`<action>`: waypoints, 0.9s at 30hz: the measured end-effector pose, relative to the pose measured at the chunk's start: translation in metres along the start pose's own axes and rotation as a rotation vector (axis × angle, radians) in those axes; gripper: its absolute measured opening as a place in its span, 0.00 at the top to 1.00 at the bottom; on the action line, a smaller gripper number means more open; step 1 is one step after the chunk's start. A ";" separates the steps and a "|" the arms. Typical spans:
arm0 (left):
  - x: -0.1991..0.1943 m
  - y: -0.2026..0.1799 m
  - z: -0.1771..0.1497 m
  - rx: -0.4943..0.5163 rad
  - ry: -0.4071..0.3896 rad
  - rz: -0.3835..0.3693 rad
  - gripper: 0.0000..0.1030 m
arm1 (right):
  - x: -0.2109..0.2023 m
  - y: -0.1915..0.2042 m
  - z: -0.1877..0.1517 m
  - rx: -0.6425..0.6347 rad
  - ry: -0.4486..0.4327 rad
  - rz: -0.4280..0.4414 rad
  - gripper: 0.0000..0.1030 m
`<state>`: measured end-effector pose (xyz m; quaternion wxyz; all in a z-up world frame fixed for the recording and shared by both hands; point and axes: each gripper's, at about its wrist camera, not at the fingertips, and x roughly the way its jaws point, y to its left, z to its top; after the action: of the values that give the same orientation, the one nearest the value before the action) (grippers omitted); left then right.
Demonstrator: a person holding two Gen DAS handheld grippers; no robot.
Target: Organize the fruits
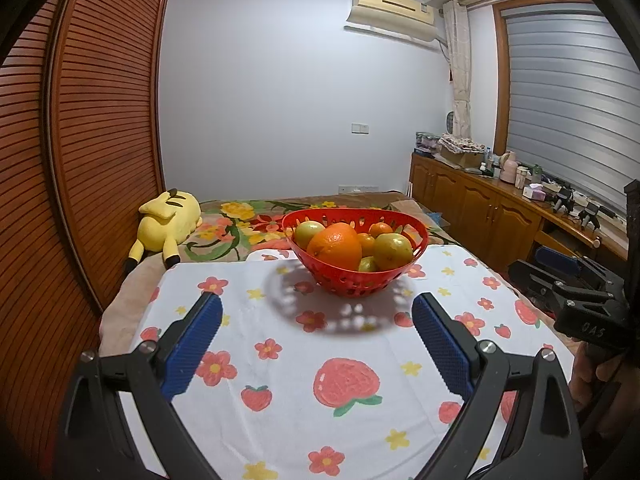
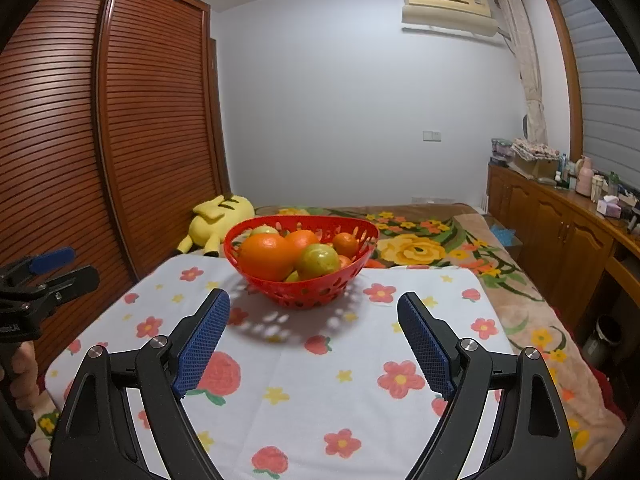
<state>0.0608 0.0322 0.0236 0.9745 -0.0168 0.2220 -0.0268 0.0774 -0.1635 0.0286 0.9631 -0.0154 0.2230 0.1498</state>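
Basket (image 1: pixel 356 280) of fruit sits beyond both grippers' spread fingers (image 1: pixel 192 344).

wall (image 1: pixel 280 100) pale | wardrobe (image 1: pixel 100 140) louvred wood | window blind (image 1: pixel 568 100) down

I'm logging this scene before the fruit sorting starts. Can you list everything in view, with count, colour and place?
basket: one, red, perforated, on the cloth ahead of both grippers
big orange: one, orange, front of the basket
small oranges: at least two, orange, back of the basket
green-yellow fruits: at least three, in the basket
cloth: one, white with flowers and strawberries
plush toy: one, yellow, on the bed by the wardrobe
wardrobe: one, brown, slatted
air conditioner: one, cream, high on the wall
left gripper: black with blue pads, open, empty
right gripper: same, open, empty
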 end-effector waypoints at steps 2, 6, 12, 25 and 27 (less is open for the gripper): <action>0.000 0.000 0.000 0.000 0.000 0.000 0.06 | 0.000 0.000 0.000 -0.001 -0.002 -0.001 0.15; -0.001 0.000 0.000 0.001 0.000 -0.001 0.06 | -0.001 0.001 0.000 0.000 -0.001 0.002 0.15; -0.001 -0.001 -0.001 0.002 -0.004 -0.002 0.06 | -0.002 0.001 0.000 0.000 -0.002 0.002 0.15; -0.008 -0.003 -0.001 0.007 -0.013 -0.006 0.06 | -0.001 0.002 0.001 0.001 -0.001 0.001 0.15; -0.008 -0.004 -0.001 0.009 -0.014 -0.005 0.06 | 0.000 0.002 0.001 0.002 0.000 0.001 0.15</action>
<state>0.0527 0.0291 0.0267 0.9761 -0.0132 0.2148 -0.0299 0.0767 -0.1620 0.0293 0.9630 -0.0143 0.2233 0.1500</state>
